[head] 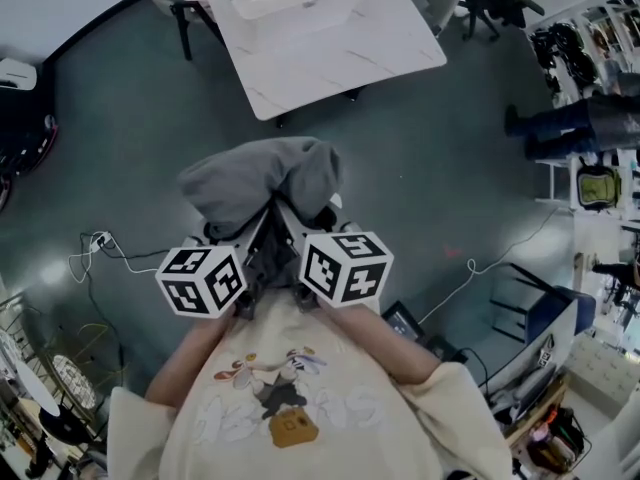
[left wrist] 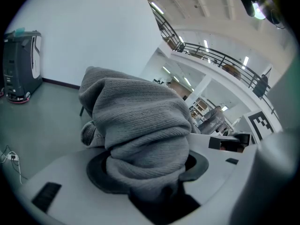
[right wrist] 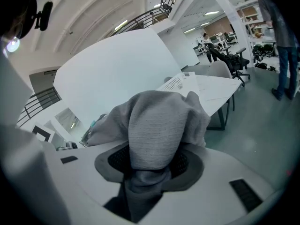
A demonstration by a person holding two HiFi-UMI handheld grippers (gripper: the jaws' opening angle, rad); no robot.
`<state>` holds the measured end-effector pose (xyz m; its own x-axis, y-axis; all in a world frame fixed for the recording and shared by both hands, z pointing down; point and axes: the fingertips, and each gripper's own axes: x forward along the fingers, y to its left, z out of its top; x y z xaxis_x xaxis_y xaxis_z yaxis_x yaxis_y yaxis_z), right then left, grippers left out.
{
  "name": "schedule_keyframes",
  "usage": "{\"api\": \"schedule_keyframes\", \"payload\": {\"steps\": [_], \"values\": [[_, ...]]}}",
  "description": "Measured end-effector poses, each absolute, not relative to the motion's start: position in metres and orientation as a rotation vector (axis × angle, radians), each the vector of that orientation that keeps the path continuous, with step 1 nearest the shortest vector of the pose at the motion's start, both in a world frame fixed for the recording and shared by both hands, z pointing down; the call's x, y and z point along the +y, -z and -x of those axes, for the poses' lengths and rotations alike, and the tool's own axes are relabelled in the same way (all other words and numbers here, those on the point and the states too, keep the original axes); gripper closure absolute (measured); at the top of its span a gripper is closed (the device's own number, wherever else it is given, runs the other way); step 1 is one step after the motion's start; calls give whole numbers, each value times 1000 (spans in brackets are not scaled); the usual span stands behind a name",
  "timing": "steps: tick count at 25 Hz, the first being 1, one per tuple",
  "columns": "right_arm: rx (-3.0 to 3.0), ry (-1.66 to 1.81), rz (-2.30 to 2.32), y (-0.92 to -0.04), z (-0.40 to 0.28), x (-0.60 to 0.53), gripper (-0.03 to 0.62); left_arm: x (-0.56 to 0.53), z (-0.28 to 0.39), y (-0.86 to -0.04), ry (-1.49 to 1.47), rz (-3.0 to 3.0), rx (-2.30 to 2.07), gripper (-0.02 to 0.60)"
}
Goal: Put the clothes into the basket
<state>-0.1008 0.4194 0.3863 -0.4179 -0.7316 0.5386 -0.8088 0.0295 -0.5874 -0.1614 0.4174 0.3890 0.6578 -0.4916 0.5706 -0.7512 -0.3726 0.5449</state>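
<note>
1 sweater pinched; left gripper beside right gripper.

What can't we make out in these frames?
- Basket: head view, top edge cuts it off; contents unseen.
- Jaw tips of left gripper and right gripper: gripper views, grey garment clamped there covers them.
- Garment type: all views, bunched up.
- Table: left gripper view, not visible past the garment.

Looks steeply down from the head; peers close along the jaws in both gripper views; shares the grey garment.
</note>
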Motion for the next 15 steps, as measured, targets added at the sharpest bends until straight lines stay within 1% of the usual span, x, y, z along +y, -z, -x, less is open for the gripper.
{"api": "schedule_keyframes", "payload": {"steps": [9, 15], "values": [[-2139, -1378, -1660, -395, 106, 412, 431, 410, 167, -400, -374, -2020, -932, 328], [-2191, -1336, -1604, -394, 104, 364, 431, 365, 166, -399, -330, -2003, -998, 328]]}}
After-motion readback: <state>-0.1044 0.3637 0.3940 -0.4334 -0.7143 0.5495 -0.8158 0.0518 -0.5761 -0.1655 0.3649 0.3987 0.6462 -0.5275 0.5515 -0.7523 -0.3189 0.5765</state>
